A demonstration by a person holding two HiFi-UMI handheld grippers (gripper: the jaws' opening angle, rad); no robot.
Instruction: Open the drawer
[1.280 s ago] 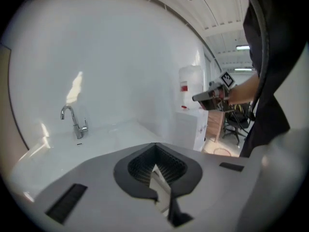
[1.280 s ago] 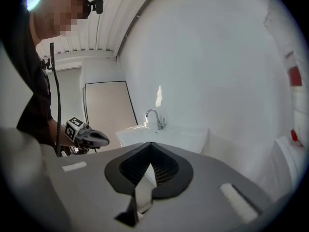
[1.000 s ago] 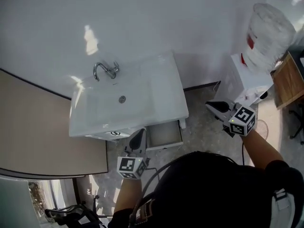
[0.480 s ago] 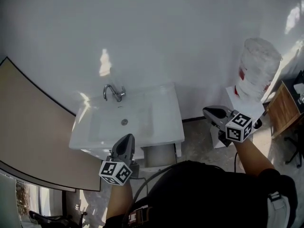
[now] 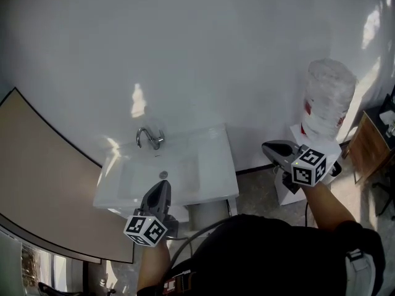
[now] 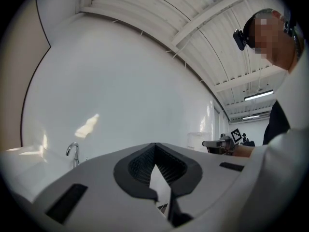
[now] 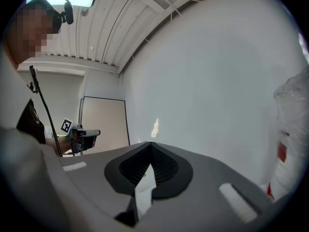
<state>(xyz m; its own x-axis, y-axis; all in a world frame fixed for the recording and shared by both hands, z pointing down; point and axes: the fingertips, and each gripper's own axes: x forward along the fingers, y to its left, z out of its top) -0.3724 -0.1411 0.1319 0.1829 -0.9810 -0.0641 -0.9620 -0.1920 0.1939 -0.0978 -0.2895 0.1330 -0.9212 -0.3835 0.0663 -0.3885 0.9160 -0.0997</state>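
Observation:
The drawer stands pulled out under the front right of the white sink; only a small part of it shows past the sink's edge and my body. My left gripper is raised over the sink's front edge, level, jaws shut on nothing. In its own view the pads meet at the tip, and the faucet shows low at left. My right gripper is off to the right of the sink, away from the drawer, also shut and empty.
A chrome faucet stands at the sink's back. A white water dispenser with a wrapped bottle is at the right, a wooden table beyond it. A tan panel lies at the left. White wall ahead.
Both grippers have risen, staying shut and empty. The head view has tilted up, so the open drawer has slid mostly out of sight beneath the sink edge.

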